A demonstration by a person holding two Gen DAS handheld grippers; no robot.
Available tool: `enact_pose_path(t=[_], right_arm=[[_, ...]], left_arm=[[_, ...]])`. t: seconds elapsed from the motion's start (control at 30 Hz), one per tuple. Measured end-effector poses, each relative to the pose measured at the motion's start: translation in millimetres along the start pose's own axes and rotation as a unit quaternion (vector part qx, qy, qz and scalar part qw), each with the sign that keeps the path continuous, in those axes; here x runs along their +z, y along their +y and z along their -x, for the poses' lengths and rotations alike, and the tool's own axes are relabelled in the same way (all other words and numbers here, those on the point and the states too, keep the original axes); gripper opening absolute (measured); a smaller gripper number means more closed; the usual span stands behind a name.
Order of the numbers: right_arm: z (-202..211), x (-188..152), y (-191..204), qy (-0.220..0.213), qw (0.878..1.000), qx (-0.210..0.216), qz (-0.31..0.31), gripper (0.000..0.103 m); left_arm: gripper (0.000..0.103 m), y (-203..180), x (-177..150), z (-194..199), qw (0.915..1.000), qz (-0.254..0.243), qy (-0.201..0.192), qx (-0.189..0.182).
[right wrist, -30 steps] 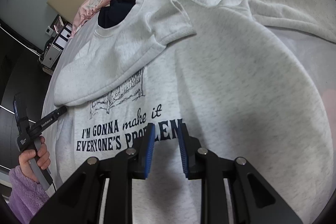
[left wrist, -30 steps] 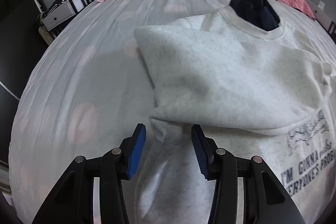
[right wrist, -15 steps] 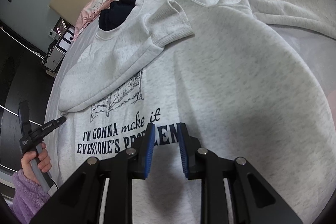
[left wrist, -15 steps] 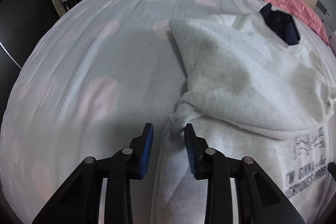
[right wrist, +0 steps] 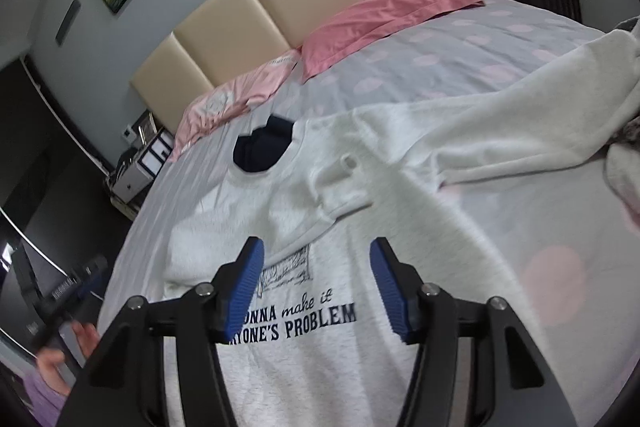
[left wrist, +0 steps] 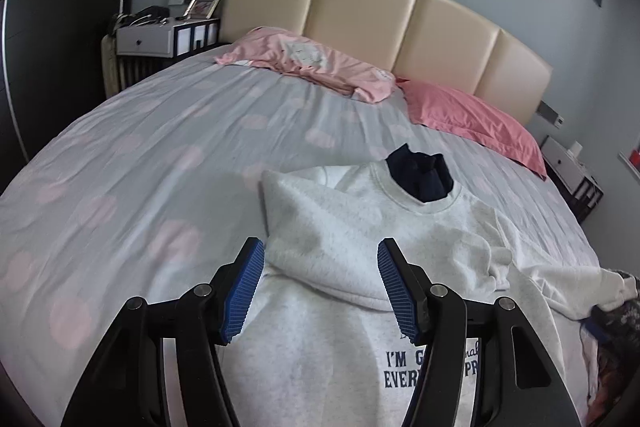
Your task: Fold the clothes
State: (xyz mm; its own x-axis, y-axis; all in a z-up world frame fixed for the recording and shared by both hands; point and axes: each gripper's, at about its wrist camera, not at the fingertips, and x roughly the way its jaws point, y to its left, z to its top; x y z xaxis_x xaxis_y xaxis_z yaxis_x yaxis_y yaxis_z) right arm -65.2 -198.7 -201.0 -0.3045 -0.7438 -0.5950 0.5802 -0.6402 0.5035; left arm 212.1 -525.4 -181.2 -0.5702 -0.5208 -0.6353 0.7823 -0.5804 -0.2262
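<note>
Spread across a pale dotted bedsheet, the grey sweatshirt lies chest-up with one sleeve folded over its front and the other sleeve trailing outward toward the bed's edge. Both the left gripper and the right gripper have just been opening; their jaws stand apart above the cloth, holding nothing. That reads as one fold released; next, likely, the trailing sleeve needs pinching near its cuff and carrying across.

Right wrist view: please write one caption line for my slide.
Open right gripper above a grey sweatshirt, one sleeve folded across its chest, on a bed.
</note>
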Motion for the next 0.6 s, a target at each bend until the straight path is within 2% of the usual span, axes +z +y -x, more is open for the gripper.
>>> enact_pose_path(t=[0.07, 0.2, 0.27, 0.33, 0.4, 0.53, 0.6], right_arm=[[19, 24, -15, 0.001, 1.0, -0.019, -0.001, 0.059], [70, 90, -56, -0.009, 0.996, -0.092, 0.012, 0.061], [95, 122, -76, -0.022, 0.991, -0.132, 0.03, 0.063], [110, 152, -99, -0.008, 0.981, -0.188, 0.038, 0.065], [119, 177, -130, 0.014, 0.973, -0.231, 0.018, 0.065], [123, 202, -202, 0.046, 0.96, -0.262, -0.085, 0.065], [120, 208, -225, 0.046, 0.954, -0.283, -0.092, 0.065]], left_arm=[[0.061, 3, -2, -6, 0.9998, -0.011, 0.015, 0.006], [0.061, 4, -9, -18, 0.9986, -0.039, 0.028, 0.02], [0.061, 6, -9, -24, 0.9984, -0.043, 0.03, 0.019], [0.061, 7, -7, -30, 0.9986, -0.039, 0.032, 0.016], [0.061, 8, -6, -36, 0.9986, -0.036, 0.035, 0.014], [0.061, 8, -8, -50, 0.9975, -0.05, 0.043, 0.026], [0.061, 9, -9, -57, 0.9964, -0.058, 0.05, 0.037]])
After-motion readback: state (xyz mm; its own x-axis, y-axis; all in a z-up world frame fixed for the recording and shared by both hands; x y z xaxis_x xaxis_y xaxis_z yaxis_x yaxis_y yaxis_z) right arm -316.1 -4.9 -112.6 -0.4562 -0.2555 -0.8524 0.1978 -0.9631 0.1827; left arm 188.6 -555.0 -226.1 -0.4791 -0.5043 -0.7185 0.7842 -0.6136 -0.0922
